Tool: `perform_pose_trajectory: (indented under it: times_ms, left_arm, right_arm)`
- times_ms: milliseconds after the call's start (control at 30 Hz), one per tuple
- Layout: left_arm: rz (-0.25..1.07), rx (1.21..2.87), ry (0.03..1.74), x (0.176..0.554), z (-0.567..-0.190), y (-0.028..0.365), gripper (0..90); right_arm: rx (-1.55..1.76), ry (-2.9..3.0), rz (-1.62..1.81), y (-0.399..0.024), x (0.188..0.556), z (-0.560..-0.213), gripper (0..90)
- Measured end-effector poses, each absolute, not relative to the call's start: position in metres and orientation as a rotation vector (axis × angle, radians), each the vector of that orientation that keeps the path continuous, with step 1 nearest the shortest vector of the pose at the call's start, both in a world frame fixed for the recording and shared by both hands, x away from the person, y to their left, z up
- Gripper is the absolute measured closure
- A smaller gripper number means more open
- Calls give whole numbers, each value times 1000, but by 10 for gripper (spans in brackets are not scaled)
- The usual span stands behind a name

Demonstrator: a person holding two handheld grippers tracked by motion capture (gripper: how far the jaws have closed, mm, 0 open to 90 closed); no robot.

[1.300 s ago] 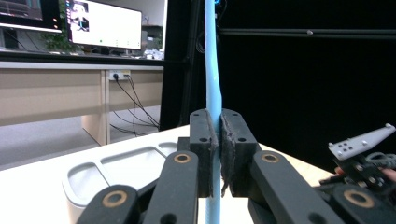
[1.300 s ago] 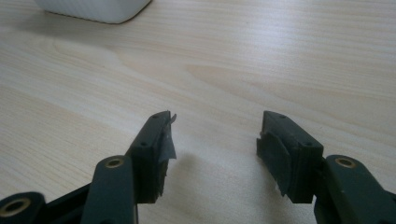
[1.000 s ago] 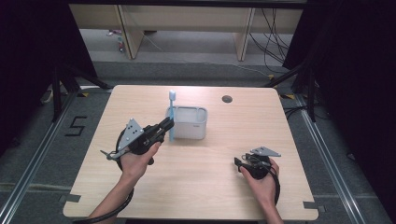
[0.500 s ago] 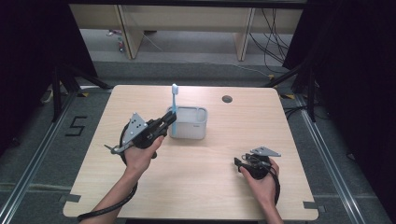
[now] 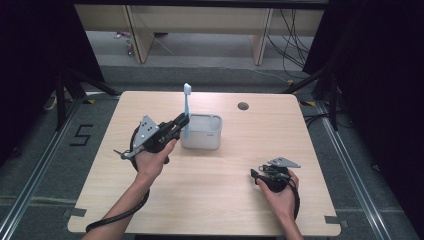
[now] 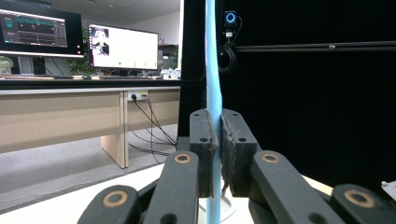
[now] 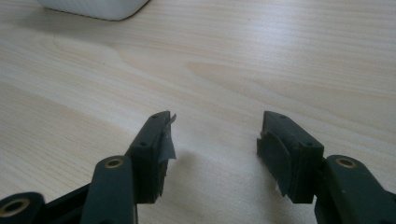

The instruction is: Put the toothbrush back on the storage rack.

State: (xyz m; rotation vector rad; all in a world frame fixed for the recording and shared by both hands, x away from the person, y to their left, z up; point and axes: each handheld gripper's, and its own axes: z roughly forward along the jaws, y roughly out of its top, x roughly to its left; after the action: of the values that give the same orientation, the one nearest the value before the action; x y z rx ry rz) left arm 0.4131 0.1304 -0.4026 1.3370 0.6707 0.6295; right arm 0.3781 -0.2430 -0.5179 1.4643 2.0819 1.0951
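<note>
The toothbrush (image 5: 186,107) has a light blue handle and a white head; between the fingers (image 6: 203,140) of the left gripper (image 5: 181,122) the handle reads pale blue. The holder (image 5: 202,131) just beyond those fingers is white. Both grippers have black jaws with brass-coloured pivot rings; the right gripper (image 7: 215,140) has black pads. Each gripper carries a grey plate. The table (image 5: 225,200) under the right fingers (image 7: 154,149) is light wood with a fine grain pattern.
</note>
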Motion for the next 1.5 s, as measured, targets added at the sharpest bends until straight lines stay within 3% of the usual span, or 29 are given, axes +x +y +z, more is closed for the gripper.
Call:
perform_pose_trajectory:
  times_ms: [1500]
  left_arm:
    - [714,1359,731,471,-417,135,832]
  right_arm:
    - [1452,2095,1109,-242,378,-518,440]
